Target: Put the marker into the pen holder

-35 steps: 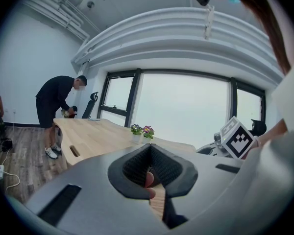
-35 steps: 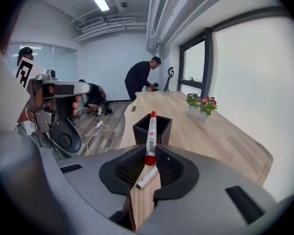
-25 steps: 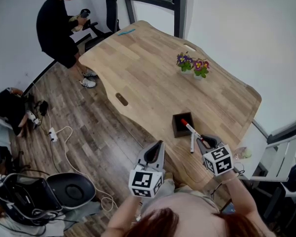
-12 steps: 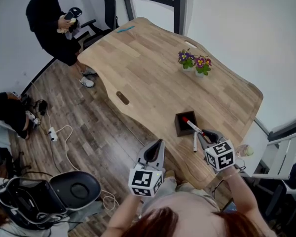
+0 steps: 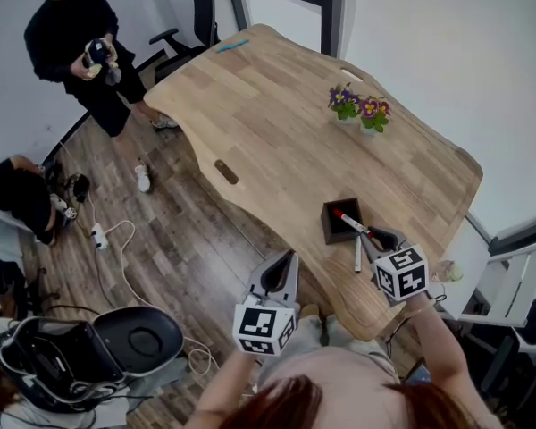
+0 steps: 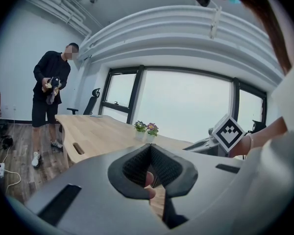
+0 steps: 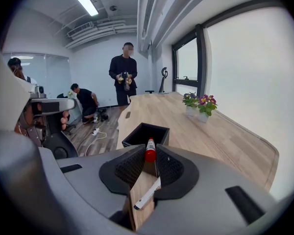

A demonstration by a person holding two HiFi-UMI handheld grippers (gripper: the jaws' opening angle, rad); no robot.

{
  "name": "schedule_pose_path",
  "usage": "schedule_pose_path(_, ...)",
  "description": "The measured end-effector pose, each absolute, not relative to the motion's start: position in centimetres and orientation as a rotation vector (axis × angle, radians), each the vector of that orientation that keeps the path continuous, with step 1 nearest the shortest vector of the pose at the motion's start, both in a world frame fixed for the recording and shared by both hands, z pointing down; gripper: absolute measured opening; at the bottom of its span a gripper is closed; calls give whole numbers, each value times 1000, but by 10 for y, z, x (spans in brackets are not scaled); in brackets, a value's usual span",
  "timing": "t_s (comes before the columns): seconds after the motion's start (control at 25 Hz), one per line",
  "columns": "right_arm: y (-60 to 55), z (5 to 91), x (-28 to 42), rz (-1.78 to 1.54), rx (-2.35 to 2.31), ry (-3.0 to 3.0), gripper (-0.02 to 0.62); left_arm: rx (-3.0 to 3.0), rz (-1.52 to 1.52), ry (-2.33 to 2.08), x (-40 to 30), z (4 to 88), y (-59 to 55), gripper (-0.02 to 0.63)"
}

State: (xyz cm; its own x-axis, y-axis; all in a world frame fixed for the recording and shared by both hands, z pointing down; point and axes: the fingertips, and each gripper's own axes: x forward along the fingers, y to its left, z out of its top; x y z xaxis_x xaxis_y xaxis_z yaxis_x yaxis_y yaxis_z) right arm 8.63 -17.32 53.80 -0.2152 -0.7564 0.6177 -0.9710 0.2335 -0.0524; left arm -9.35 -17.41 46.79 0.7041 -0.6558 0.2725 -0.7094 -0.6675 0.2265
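Clamping the red-capped marker (image 7: pixel 150 155) in my right claw (image 7: pixel 149 150), I held it tilted, cap nearing the black pen holder (image 5: pixel 328 228) at the head view's lower right, ready to slide in; my left claw (image 6: pixel 150 155) hung closed, empty, beside the bench (image 5: pixel 277 123).

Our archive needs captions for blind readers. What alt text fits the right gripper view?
The right gripper holds a red-capped marker between its jaws, aimed at an open black square pen holder on a light wooden table. Potted purple flowers stand beyond.
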Motion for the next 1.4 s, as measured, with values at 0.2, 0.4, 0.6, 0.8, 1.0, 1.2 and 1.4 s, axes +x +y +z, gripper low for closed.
schedule_pose_path(0.2,-182,543,88,638,1568,-2057,61,2583,250,-1096,-93,469,-175,2)
schedule_pose_path(0.4,-189,548,87,654,1529,-2074,61,2564,256,-1127,-91,468,-175,2)
schedule_pose_path(0.6,-194,553,84,657,1491,-2087,61,2546,259,-1158,-90,467,-174,2)
schedule_pose_path(0.8,-200,554,81,656,1462,-2094,61,2531,261,-1181,-90,464,-175,2)
schedule_pose_path(1.0,-205,556,78,636,1431,-2094,65,2522,266,-1190,-85,463,-175,2)
schedule_pose_path(1.2,-213,557,78,648,1419,-2111,99,2515,278,-1198,-80,462,-181,2)
schedule_pose_path(1.4,-204,546,81,594,1438,-2145,106,2514,267,-1225,-75,459,-166,2)
